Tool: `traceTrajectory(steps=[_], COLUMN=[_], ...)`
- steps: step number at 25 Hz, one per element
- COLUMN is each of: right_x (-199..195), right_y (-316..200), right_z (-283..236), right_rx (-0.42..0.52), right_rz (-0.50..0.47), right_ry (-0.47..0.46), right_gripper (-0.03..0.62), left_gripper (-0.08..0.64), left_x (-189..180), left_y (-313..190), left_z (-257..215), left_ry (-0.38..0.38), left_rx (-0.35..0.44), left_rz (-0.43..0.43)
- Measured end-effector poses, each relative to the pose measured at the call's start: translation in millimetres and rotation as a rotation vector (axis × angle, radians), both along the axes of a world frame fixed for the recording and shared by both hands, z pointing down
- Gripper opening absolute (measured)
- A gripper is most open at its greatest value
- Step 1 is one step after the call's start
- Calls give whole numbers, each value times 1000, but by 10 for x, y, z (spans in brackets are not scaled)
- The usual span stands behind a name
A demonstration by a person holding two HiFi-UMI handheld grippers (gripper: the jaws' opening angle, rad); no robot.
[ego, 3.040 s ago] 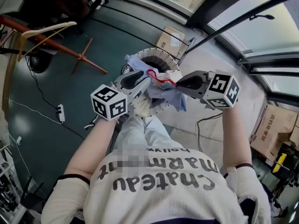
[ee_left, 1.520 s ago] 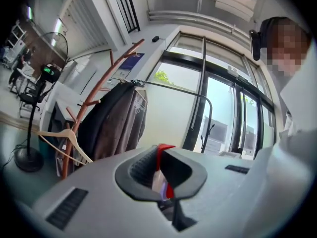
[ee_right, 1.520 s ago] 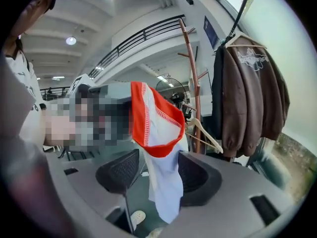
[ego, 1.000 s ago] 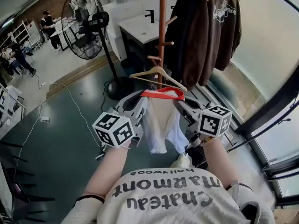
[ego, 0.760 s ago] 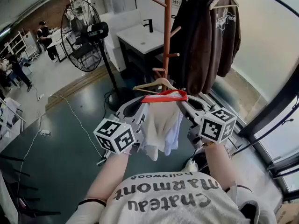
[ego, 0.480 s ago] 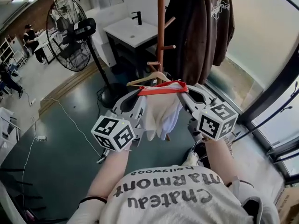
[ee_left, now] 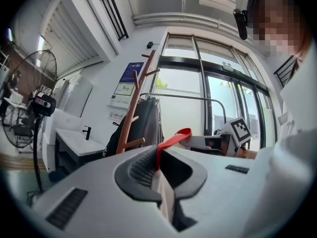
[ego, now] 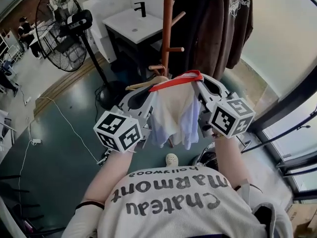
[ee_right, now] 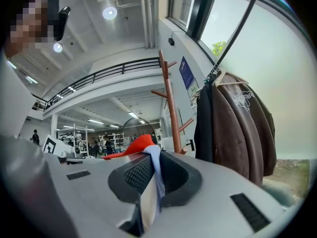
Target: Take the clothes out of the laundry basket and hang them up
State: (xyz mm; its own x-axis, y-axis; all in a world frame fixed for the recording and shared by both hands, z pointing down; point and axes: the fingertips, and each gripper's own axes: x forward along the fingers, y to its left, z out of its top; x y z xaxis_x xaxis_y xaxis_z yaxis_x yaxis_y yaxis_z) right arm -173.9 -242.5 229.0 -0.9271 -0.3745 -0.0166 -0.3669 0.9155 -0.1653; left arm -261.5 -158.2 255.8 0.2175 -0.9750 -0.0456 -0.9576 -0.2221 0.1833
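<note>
My left claw and right claw both pinch the pale red-trimmed garment, only my head view shows the hanger behind

We note: wooden hanger half hidden behind garment; coat stand and brown jacket cut off by top edge; poster print unreadable.

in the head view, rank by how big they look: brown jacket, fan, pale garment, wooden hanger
1. brown jacket
2. fan and pale garment: they look alike, and the garment is nearer the camera, so no ranking
3. wooden hanger, partly hidden
</note>
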Motion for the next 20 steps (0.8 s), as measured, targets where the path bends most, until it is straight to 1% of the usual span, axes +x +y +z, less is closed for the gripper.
traceTrajectory(steps=[4, 7, 10, 13, 16, 18, 20], right_x=[-140, -221, -299, -403, -509, -614, -747], right_y=[-403, -695, -921, -1090, -1139, -1221, -1382], right_z=[-179, -364, -567, -779, -976, -1024, -930], right_rx=[53, 88, 134, 192, 245, 277, 288], right_rz=[-42, -78, -119, -144, -167, -176, -166], right_ry=[-23, -52, -83, -88, -100, -93, -52], right_gripper=[48, 48, 48, 48, 48, 48, 49], left_gripper=[17, 17, 17, 17, 17, 17, 17], left_x=[-123, -179, -237, -324, -446, -576, -700], left_y=[-384, -648, -851, -1023, -1111, -1204, -1341], left_z=[-175, -367, -568, -753, -945, -998, -941], left_ry=[-21, -40, -92, -163, -195, -196, -181], left_rx=[40, 89, 132, 150, 182, 184, 159], left_rz=[-30, -50, -72, -82, -109, -141, -168])
